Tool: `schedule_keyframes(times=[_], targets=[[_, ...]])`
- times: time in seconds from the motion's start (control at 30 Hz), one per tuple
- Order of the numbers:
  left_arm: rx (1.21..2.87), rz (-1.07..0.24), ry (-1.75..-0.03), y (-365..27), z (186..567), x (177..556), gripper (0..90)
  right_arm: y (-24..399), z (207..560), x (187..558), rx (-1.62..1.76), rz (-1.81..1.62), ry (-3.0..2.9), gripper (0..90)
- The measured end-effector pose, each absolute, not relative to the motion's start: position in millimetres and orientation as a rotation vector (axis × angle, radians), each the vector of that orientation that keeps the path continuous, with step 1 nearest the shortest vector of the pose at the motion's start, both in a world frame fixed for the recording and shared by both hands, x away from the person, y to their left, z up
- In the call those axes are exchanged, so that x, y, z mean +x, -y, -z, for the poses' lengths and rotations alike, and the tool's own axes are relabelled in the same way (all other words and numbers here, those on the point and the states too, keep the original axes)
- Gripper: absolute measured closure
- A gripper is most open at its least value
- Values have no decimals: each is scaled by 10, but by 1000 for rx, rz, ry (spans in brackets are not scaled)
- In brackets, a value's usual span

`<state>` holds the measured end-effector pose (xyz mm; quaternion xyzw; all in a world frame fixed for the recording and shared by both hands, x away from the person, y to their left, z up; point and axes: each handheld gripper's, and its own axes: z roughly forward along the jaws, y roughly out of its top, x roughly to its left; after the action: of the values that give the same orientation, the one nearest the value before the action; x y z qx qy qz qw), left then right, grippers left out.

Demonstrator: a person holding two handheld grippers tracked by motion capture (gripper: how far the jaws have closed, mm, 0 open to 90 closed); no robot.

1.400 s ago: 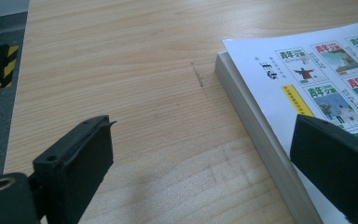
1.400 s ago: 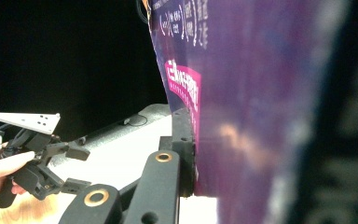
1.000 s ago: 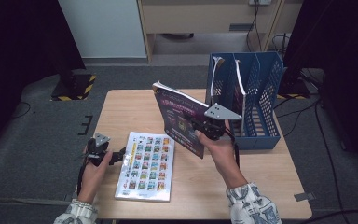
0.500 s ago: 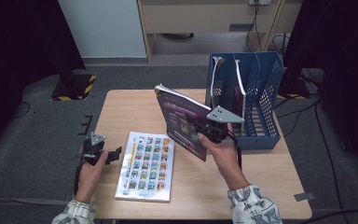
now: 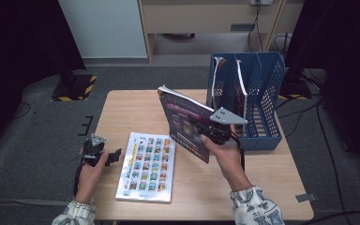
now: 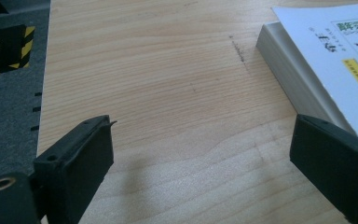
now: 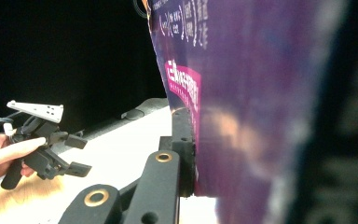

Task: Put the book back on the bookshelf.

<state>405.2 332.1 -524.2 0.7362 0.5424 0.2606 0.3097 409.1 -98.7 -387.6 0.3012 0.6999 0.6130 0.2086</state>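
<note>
Clamped hard on the lower edge of the purple book, the jaws of my right gripper hold it up off the table, its cover tilted and facing left in the high view, its top edge leaning back toward the far side. In the right gripper view the purple book fills the right half, pink and white print on its cover, and one black jaw presses flat against it. The book hangs above the middle of the table, just left of the blue file rack, which stands at the table's right far corner with a couple of volumes already upright in its slots.

Below and to the left of the held book, a white picture book lies flat on the table, its cover a grid of small coloured pictures. My left gripper sits low at the table's left edge, just beside that white book, and its jaws stand wide apart with nothing between them. In the left gripper view bare wood shows between them, and the white picture book has its thick page edge close to the right-hand jaw.

Around the table lies grey carpet.
</note>
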Motion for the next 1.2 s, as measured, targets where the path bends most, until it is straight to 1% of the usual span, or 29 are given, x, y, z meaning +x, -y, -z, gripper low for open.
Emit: schedule_keyframes(times=[0.87,1.2], targets=[[2000,-697,-1460,-3329,5325,4079,57,1258,3862,3963,847,-1664,-1961,842],[1989,-692,-1461,-3330,5336,4078,53,1471,3867,3850,867,-1653,-1953,842]])
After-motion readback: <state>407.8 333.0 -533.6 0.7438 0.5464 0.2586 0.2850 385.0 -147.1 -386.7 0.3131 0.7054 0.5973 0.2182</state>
